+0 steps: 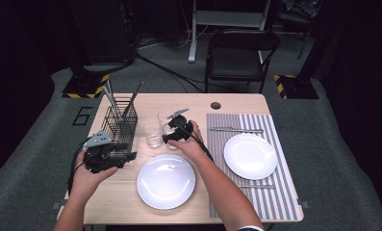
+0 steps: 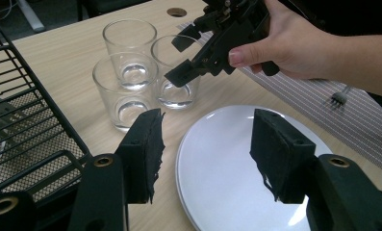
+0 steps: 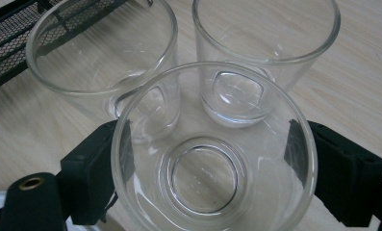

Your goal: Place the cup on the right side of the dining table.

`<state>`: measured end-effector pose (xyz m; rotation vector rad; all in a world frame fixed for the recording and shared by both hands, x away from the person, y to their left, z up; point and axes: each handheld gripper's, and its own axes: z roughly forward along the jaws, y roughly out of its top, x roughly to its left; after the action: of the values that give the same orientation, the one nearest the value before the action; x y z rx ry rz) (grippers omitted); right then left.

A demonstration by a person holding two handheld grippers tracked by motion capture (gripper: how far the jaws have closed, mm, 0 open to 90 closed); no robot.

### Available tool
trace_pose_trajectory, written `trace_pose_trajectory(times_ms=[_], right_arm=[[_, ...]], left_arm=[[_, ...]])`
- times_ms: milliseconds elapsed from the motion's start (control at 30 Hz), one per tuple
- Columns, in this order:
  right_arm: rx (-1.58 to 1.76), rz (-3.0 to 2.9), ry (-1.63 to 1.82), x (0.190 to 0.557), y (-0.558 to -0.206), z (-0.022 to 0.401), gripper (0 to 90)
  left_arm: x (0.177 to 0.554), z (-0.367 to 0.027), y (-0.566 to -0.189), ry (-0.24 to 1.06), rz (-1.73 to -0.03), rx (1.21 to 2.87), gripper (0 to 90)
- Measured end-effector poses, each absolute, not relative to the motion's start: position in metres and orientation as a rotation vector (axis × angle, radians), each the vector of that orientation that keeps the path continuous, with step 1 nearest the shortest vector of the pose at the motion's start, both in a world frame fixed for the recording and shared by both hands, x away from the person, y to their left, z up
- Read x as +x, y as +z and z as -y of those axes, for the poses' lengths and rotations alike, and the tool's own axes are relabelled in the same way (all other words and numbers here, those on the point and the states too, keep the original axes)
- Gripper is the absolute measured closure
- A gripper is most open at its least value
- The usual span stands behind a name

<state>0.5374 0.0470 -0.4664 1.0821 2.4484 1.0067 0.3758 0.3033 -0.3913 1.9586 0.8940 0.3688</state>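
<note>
Right gripper [image 1: 171, 135] set around nearest glass [image 3: 212, 159], grasp step.
Fingers [image 3: 90, 178] wide, straddling the glass on the desk [image 1: 131, 202] among three; not visibly pressing. Next: close evenly, lift straight, clear neighbours. Left gripper [image 2: 205, 159] wide, empty, above the plate [image 2: 227, 173].

Through my right fingers' camera, the nearest clear drinking glass [image 3: 212, 159] is cut off by the bottom edge, and whether my pads actually press its wall I cannot tell. The black wire rack [image 3: 15, 33] runs out at the top left (just a corner). From above, the small silver utensil [image 1: 256, 186] beside the far white round plate [image 1: 250, 156] is too small to identify.
</note>
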Motion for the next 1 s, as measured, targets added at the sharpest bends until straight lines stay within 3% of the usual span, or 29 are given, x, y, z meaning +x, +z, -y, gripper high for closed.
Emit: trace_pose_trajectory(times_ms=[1000], right_arm=[[1.089,-2.486,0.981,0.5382,-0.4627,-0.0482,17.1]], left_arm=[[0.3762,-0.3049,-0.3923,0.364,-0.901,1.962,44.8]])
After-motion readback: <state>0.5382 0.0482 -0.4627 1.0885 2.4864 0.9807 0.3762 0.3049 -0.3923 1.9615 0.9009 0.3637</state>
